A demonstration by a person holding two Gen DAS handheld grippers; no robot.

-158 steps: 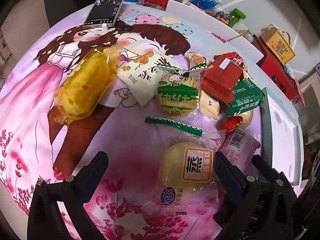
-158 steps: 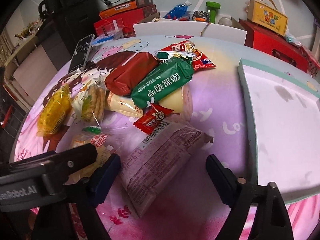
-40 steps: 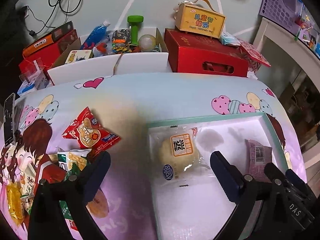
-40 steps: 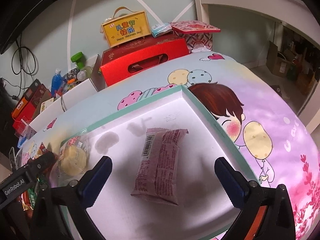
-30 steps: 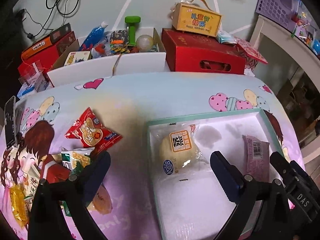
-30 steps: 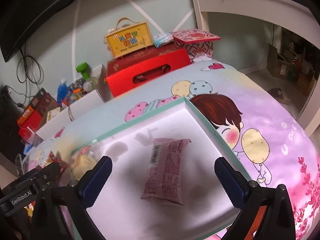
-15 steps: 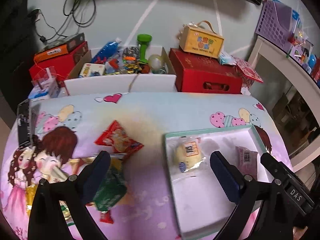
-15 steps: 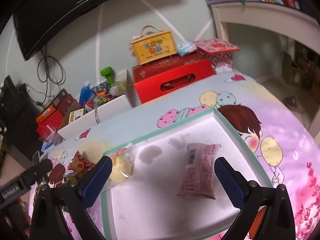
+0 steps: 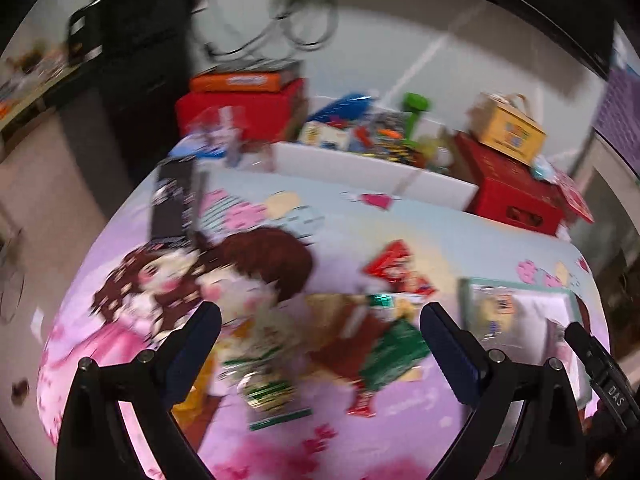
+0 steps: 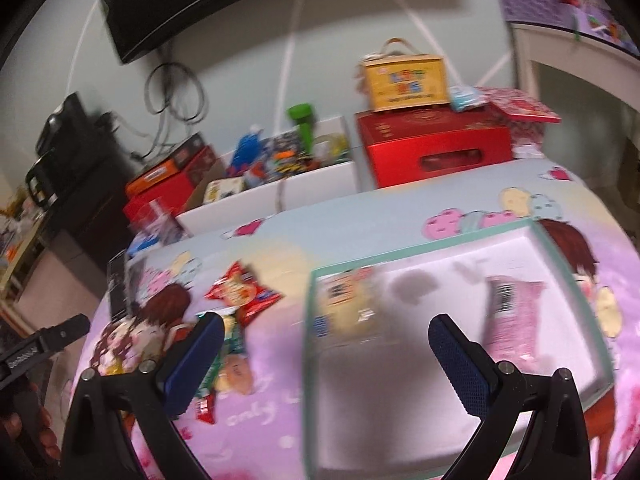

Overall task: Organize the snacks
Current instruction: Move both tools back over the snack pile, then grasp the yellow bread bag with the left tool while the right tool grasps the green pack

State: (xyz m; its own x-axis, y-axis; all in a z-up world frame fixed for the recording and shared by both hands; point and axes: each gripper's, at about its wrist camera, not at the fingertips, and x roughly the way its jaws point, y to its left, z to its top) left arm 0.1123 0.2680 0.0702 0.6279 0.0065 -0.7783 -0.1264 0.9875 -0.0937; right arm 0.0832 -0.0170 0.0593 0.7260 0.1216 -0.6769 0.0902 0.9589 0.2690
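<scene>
My left gripper (image 9: 320, 344) released above the blurred snack pile (image 9: 320, 344) on the desk (image 10: 360, 224), my right gripper (image 10: 320, 354) released over the white tray (image 10: 452, 256), round bun (image 10: 344, 308) and pink packet (image 10: 514, 314) lying inside.

Both views motion-blurred w/ fisheye-bent, dark-vignetted edges; indoor light even, soft shadows.

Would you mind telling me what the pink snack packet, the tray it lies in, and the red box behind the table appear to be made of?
The pink snack packet looks like thin plastic film, with a printed barcode and crimped ends. The tray seems to be cardboard or foam board, going by its matte white floor and thin teal rim; motion blur leaves that open. The red box looks like printed cardboard, with flat panels and a cut-out handle slot.
</scene>
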